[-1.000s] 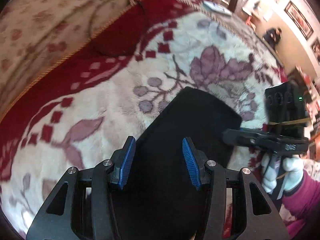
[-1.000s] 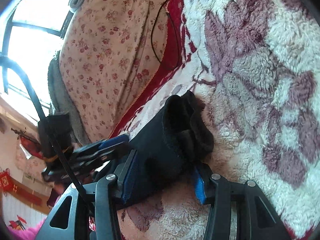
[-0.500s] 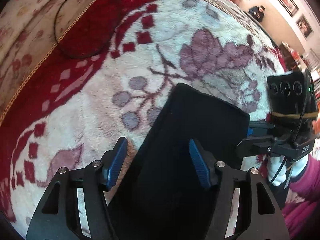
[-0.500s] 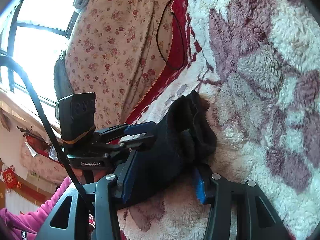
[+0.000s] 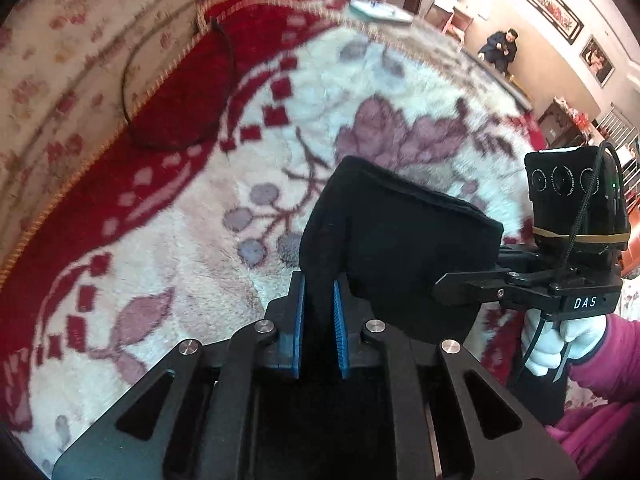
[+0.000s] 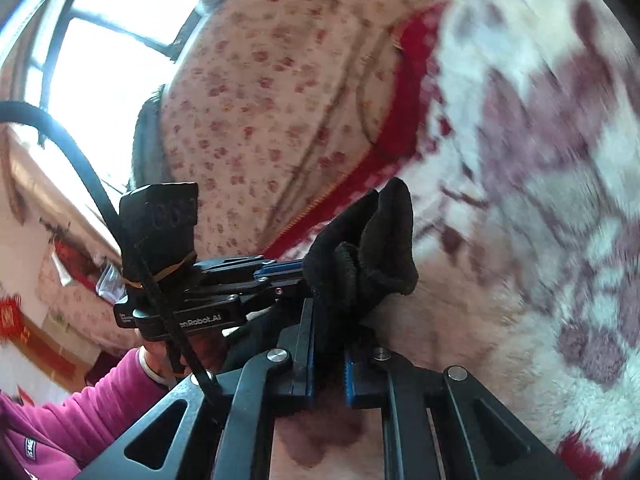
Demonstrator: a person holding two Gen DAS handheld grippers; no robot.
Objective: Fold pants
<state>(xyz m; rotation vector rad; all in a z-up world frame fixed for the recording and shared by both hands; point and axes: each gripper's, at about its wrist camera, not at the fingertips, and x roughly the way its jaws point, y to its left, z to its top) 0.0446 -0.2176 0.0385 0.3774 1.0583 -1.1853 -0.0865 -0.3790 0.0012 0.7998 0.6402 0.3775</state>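
The black pants (image 5: 400,236) lie folded on a plush blanket, with their near edge raised off it. My left gripper (image 5: 318,282) is closing, and its blue pads pinch the left corner of that edge. My right gripper (image 5: 444,282) grips the right corner, held by a white-gloved hand (image 5: 560,336). In the right wrist view the pants (image 6: 376,240) bunch up between the closing jaws of my right gripper (image 6: 328,320). There my left gripper (image 6: 294,272) bites the same fabric from the left, its hand in a pink sleeve (image 6: 80,412).
The white blanket (image 5: 160,272) has purple flowers and a red border. A floral quilt (image 5: 52,60) lies beyond it, with a thin black cable loop (image 5: 180,92) across both. A seated person (image 5: 500,46) is far back. A bright window (image 6: 100,48) is at the left.
Both grippers went from open around the pants' near edge to closed on it. The gripped edge has come up off the blanket and bunched.
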